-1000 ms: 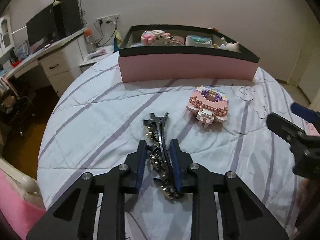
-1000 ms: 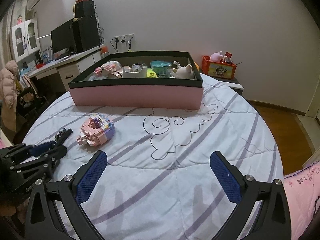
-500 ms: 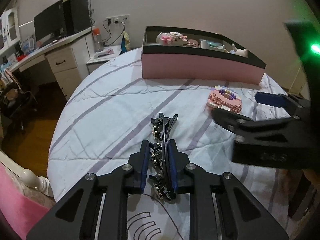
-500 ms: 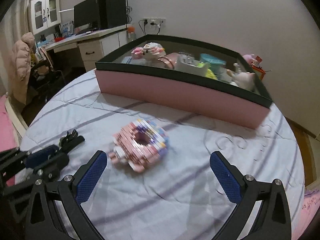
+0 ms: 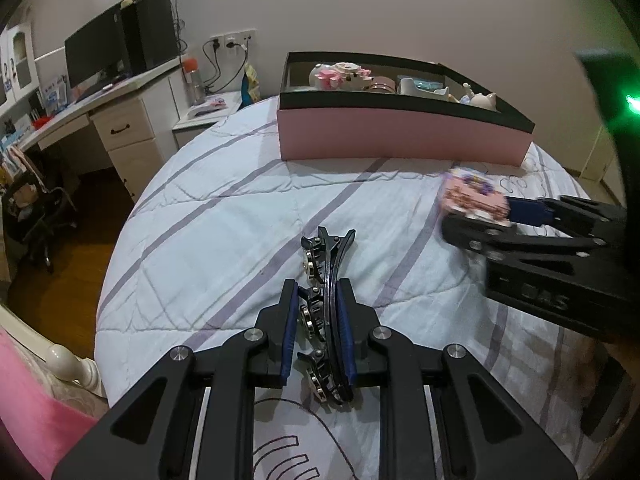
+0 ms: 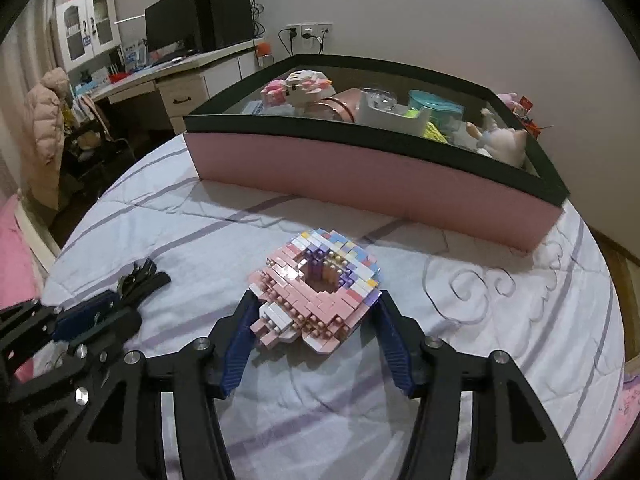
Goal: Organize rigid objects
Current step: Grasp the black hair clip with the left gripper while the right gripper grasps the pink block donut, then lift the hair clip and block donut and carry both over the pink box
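My left gripper (image 5: 318, 300) is shut on a black hair clip (image 5: 326, 264) with metal studs, held just over the bedspread. My right gripper (image 6: 316, 308) has its jaws on both sides of a pink and pastel brick model (image 6: 320, 280) that rests on the bed; the blue pads sit against its near sides. The model also shows in the left wrist view (image 5: 474, 196), blurred, with the right gripper (image 5: 480, 216) around it. A pink box with a black rim (image 6: 360, 168) stands behind, holding several toys.
The bed has a white quilt with purple stripes (image 5: 240, 220). A desk with a monitor (image 5: 96, 56) and drawers stands to the left, beyond a gap of wooden floor. A pink pillow (image 5: 24, 408) lies at the near left.
My right gripper has moved forward and left onto the brick model and narrowed around it. My left gripper has closed on the hair clip and keeps hold of it.
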### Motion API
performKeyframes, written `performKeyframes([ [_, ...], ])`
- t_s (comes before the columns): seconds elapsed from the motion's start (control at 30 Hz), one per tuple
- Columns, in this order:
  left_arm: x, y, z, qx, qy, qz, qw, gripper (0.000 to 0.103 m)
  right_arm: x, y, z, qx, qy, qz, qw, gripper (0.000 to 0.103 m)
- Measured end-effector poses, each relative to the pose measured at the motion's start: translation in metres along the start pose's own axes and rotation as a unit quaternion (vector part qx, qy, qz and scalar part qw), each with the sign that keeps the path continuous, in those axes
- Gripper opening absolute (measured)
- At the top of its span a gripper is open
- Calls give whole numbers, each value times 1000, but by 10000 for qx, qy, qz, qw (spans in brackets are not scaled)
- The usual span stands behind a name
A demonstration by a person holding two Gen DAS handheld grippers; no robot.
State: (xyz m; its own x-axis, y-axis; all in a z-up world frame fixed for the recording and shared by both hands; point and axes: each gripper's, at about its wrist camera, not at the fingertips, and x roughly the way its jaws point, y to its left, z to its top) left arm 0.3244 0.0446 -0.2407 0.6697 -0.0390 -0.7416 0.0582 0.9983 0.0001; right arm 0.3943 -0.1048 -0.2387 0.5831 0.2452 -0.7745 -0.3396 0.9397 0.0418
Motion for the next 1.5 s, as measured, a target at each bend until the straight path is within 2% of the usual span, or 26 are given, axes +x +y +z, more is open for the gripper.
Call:
performKeyframes([
  [0.17, -6, -9, -1, -51, -124, -267, 9996, 19, -25, -20, -19, 265, -186, 138, 9994, 58],
  [0.37, -17, -23, 2, -177, -270, -719, 9969, 19, -52, -32, -39, 526, -373, 83, 9979, 58],
  [0.5, -28, -36, 7, -18, -359, -610, 9975, 19, -68, -38, -45, 722, -666, 114, 9951, 58],
  [0.7, -62, -51, 22, 145, -818, -362, 9959, 19, -96, -31, -41, 684, -1102, 20, 9916, 59],
  [0.9, -102, -61, 37, 237, -1344, -179, 9905, 19, -134, -25, -34, 639, -1639, -211, 9842, 59],
  [1.5, -183, -80, 59, 321, -2284, -166, 9729, 19, -225, -3, -13, 461, -2790, -930, 9547, 59],
])
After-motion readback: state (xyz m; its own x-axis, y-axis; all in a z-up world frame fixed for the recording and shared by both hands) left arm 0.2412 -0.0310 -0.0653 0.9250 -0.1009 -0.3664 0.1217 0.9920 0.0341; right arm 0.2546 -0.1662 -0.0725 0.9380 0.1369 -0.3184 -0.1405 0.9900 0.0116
